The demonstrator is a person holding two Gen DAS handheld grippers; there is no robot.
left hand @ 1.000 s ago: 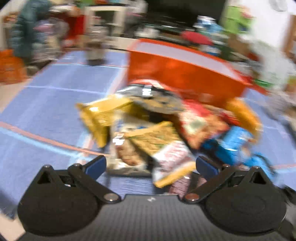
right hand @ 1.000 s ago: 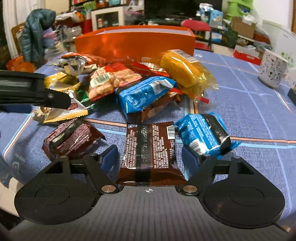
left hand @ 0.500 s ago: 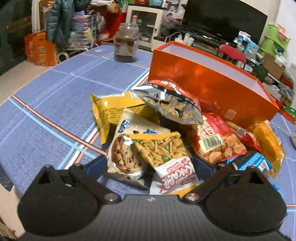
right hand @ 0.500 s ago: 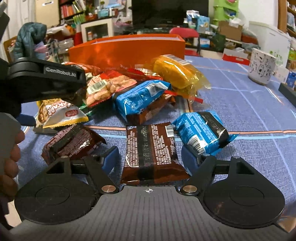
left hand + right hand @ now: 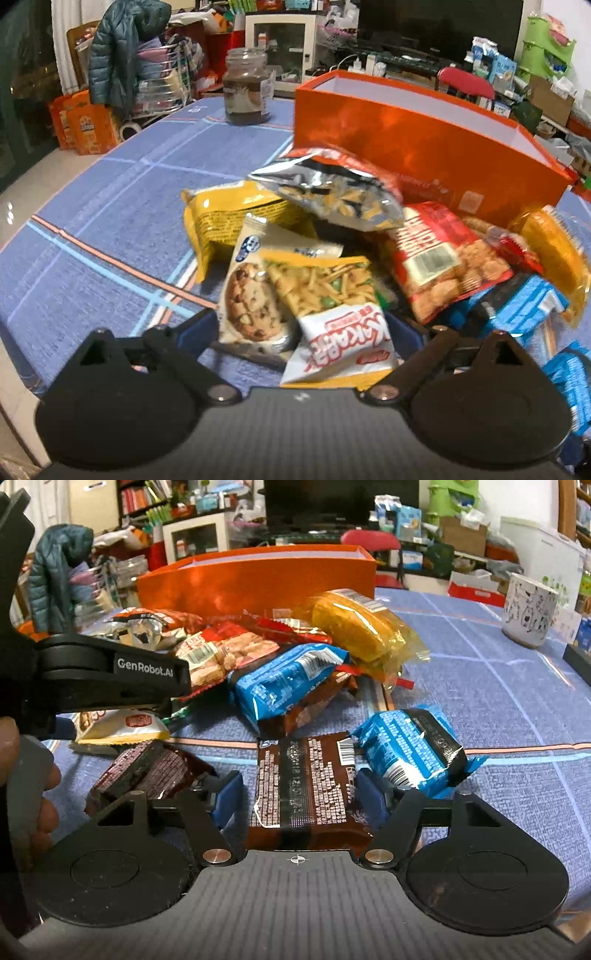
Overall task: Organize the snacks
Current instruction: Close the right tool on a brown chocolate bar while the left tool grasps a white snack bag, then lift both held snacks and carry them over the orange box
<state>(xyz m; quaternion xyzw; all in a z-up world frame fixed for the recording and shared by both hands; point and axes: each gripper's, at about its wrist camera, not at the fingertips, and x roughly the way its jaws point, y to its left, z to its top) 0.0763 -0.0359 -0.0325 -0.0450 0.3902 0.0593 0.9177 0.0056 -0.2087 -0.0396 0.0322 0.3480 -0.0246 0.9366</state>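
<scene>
The right gripper (image 5: pixel 297 799) is closing its jaws around a brown snack packet (image 5: pixel 304 786) lying on the blue table (image 5: pixel 498 709); the left gripper (image 5: pixel 301 334) is gaping wide around the cookie packet (image 5: pixel 251 295) and white stick-snack packet (image 5: pixel 332 314)

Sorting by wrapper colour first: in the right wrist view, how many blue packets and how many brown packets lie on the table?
Blue packets: 2
Brown packets: 3
Total: 5
</scene>
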